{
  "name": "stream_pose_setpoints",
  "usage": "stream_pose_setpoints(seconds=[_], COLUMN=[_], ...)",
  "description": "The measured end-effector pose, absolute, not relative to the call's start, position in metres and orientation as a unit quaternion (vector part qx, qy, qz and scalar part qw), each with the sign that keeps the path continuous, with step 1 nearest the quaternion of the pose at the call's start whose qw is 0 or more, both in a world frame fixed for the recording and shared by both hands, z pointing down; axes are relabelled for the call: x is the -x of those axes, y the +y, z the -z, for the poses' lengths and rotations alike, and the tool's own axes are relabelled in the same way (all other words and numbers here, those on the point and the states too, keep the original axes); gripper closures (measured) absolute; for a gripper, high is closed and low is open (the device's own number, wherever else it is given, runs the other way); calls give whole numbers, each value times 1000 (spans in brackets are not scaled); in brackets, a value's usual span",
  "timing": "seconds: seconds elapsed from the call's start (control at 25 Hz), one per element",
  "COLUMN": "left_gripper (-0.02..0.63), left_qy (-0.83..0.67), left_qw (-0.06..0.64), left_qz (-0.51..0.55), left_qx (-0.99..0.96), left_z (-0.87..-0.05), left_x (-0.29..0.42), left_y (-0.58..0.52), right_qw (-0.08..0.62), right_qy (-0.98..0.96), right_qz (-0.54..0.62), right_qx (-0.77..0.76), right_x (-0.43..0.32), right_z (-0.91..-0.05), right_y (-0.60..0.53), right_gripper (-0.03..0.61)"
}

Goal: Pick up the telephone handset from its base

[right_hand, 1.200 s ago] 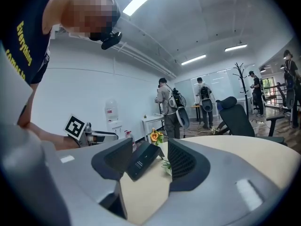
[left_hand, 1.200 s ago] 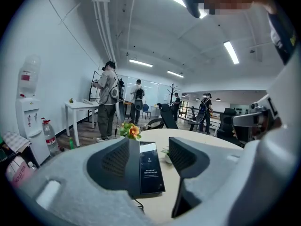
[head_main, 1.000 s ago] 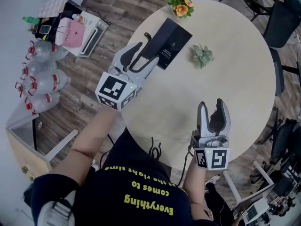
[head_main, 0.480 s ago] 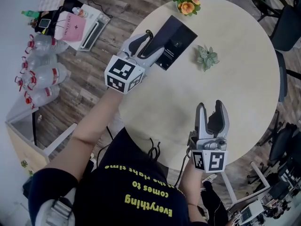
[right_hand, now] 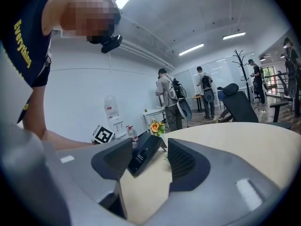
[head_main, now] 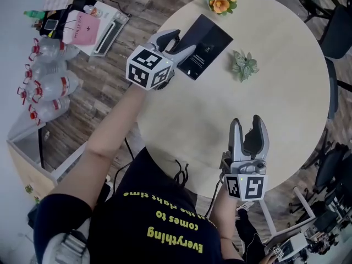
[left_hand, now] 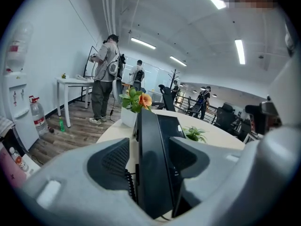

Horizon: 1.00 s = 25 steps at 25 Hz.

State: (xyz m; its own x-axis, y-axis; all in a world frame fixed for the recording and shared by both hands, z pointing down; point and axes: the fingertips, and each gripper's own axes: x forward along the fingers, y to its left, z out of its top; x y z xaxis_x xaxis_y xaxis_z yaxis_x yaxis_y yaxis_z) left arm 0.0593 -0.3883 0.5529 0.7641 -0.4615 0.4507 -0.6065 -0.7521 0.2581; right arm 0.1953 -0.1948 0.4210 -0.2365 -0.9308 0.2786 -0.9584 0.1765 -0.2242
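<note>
A black telephone [head_main: 208, 44] lies at the far side of the round pale table [head_main: 286, 98]. Its handset [left_hand: 153, 168] runs along the phone's left edge, on the base [left_hand: 173, 132], with a coiled cord [left_hand: 128, 185] beside it. My left gripper [head_main: 186, 39] is open and straddles the handset, one pad on each side. A gap with the cord in it shows at the left pad. Over the table's near part my right gripper [head_main: 246, 121] is open, with nothing between its fingers. From there the phone [right_hand: 143, 153] shows far ahead.
An orange flower pot [head_main: 219, 1] stands just beyond the phone, and a small green plant [head_main: 245, 65] sits to its right. On the floor at left are water bottles [head_main: 47, 87] and bags [head_main: 82, 29]. Office chairs [head_main: 338, 15] are at the right. People stand far off [left_hand: 104, 74].
My left gripper has moved forward to the phone and now has the handset between its jaws. The right gripper has stayed where it was.
</note>
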Motion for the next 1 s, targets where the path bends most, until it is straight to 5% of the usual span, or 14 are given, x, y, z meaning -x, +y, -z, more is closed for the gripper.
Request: stream_pose_setpoints(seconds=[0.76, 1.0], left_gripper=[388, 443], left_qy=[-230, -231], left_qw=[259, 261], left_qz=[-191, -198], left_qx=[-918, -916], left_z=[-569, -567], left_x=[-72, -74], left_y=[-401, -397], right_qw=[40, 38], right_qy=[-770, -767], right_qz=[-180, -179], right_qx=[-611, -615], right_x=[-193, -197], right_z=[-423, -420], right_y=[-195, -189], right_gripper=[345, 347])
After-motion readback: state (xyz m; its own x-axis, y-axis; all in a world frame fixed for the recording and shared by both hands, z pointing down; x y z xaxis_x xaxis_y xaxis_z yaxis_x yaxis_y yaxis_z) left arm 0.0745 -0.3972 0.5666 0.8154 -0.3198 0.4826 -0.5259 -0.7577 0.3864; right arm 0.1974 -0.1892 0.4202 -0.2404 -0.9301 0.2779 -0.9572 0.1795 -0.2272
